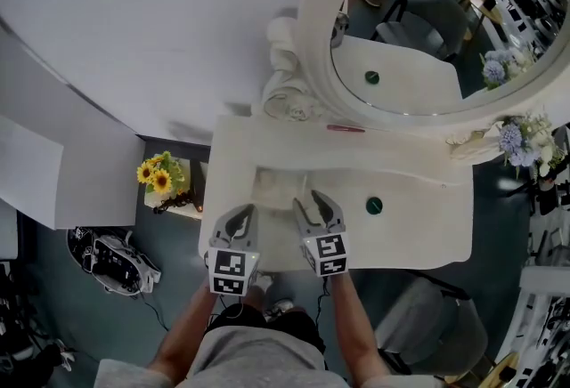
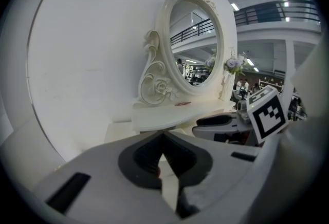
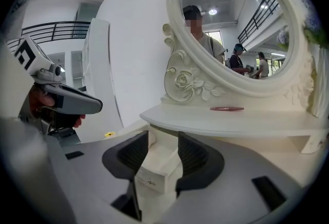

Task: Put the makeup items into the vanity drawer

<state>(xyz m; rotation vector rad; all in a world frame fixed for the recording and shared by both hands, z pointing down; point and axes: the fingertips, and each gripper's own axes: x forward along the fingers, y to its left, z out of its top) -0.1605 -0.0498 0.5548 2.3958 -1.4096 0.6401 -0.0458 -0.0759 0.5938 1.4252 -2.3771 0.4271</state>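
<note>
A slim pink makeup stick (image 1: 346, 128) (image 3: 226, 108) (image 2: 182, 104) lies on the raised back shelf of the white vanity (image 1: 419, 235), under the oval mirror. On the tabletop to the right sits a small round green item (image 1: 374, 206). A small white drawer (image 1: 278, 186) (image 3: 154, 169) stands pulled out at the front. My right gripper (image 1: 312, 202) (image 3: 163, 148) is open, with the drawer's front between its pads, untouched. To its left, my left gripper (image 1: 240, 214) (image 2: 163, 142) hangs with its tips together, and nothing clear shows between them.
The oval mirror (image 1: 321, 66) with its carved frame rises at the back. Blue and white flowers (image 1: 525, 139) stand at the vanity's right end. Sunflowers (image 1: 158, 174) sit on a low stand to the left. A grey chair (image 1: 427, 324) is at the lower right.
</note>
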